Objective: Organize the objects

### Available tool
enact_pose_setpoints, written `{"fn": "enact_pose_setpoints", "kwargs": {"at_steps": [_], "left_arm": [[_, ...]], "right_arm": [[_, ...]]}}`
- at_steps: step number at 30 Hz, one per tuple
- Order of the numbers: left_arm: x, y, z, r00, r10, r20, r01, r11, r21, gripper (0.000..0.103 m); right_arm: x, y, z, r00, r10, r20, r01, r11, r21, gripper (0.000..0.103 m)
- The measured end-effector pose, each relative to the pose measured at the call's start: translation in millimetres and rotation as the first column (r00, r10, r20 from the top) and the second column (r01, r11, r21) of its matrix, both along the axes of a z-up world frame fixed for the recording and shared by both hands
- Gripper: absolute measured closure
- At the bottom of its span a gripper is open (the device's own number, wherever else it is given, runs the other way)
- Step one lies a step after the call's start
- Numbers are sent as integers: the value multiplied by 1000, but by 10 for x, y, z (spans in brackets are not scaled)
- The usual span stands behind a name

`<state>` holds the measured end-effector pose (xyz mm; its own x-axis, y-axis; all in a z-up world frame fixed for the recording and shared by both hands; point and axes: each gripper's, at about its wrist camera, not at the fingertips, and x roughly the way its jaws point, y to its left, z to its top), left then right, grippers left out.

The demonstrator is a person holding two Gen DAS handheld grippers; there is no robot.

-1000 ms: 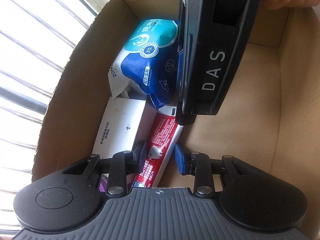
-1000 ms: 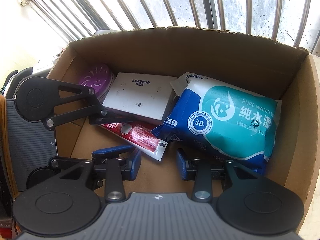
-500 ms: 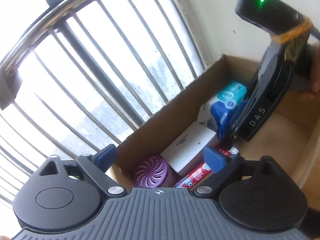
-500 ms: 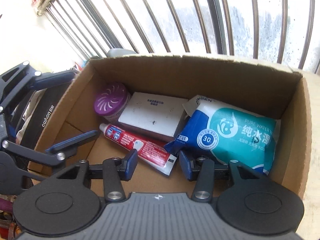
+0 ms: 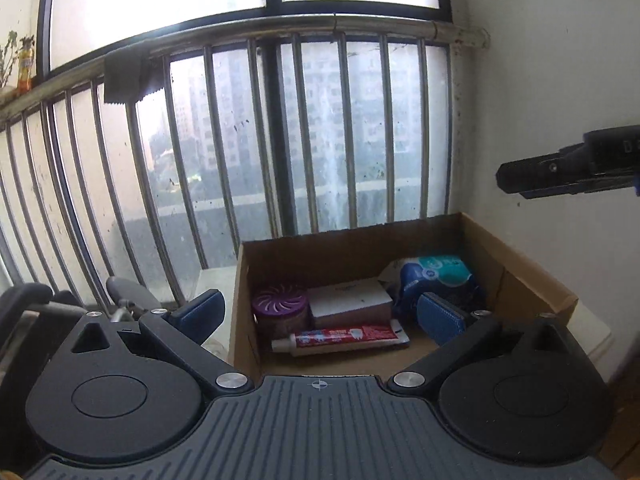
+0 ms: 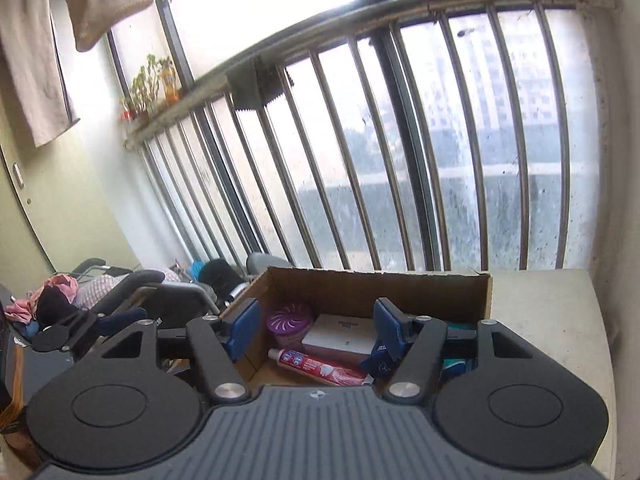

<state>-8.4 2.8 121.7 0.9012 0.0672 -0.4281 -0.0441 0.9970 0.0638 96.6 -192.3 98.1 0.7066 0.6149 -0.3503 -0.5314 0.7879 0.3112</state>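
STATE: we find the left gripper [image 5: 320, 316] at full spread, empty; right gripper [image 6: 314, 330] jaws have just been opening, nothing between them | WHY: we judge both clear since the contents sit packed | WHERE: cardboard box [image 5: 520, 264] ahead and below; toothpaste [image 5: 340, 336] nearest, air freshener [image 5: 282, 306], white box [image 5: 348, 300], wipes pack [image 5: 434, 274] beyond.

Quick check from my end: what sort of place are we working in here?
Most likely an enclosed home balcony or window nook, high in an apartment block. Vertical metal window bars front glass looking onto tall buildings, cloth hangs overhead, and the brown cardboard box holds household toiletries.
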Motion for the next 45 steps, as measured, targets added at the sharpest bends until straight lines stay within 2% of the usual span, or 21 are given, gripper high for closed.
{"fn": "enact_pose_setpoints", "kwargs": {"at_steps": [1,3,6,8,10,12,17,23,27,29,33,37,45], "left_arm": [[-13,-9,-51,1000,13,13,-12,1000,-15,0],[-43,-78,-134,998,66,16,-66,998,2,0],[-153,-210,-329,996,80,32,-81,997,6,0],[-273,-243,-361,995,84,47,-83,996,-26,0],[-398,-225,-360,996,74,51,-71,995,-73,0],[-473,-196,-354,997,62,42,-58,994,-95,0],[-543,-237,-384,995,90,37,-89,996,-18,0],[-621,-217,-467,997,61,43,-60,998,-28,0],[-630,-199,-536,994,89,57,-89,996,2,0],[-601,-167,-563,992,116,54,-116,993,-1,0],[-575,-99,-601,995,93,37,-91,995,-41,0],[-579,-119,-624,995,93,37,-92,996,-20,0],[-555,-171,-656,997,75,25,-74,997,-34,0]], "right_arm": [[-165,-46,-37,999,-23,36,21,999,32,36],[-442,-88,-159,994,-81,79,75,994,81,35],[-780,-161,-342,976,-197,91,189,977,98,31],[-844,-171,-413,961,-263,80,258,964,68,31],[-910,-124,-462,948,-296,120,299,954,-3,31],[-951,-114,-477,929,-346,129,350,937,-10,31],[-1049,-10,-516,944,-296,145,305,951,-47,31],[-1111,25,-669,951,-286,120,295,953,-66,30],[-1131,1,-708,949,-292,115,300,952,-58,30],[-1133,-5,-705,948,-295,117,303,951,-55,29],[-1124,-14,-720,949,-296,109,302,952,-45,29],[-1126,17,-733,948,-298,111,306,950,-63,29],[-1128,-3,-729,949,-295,113,302,952,-54,27]]}}
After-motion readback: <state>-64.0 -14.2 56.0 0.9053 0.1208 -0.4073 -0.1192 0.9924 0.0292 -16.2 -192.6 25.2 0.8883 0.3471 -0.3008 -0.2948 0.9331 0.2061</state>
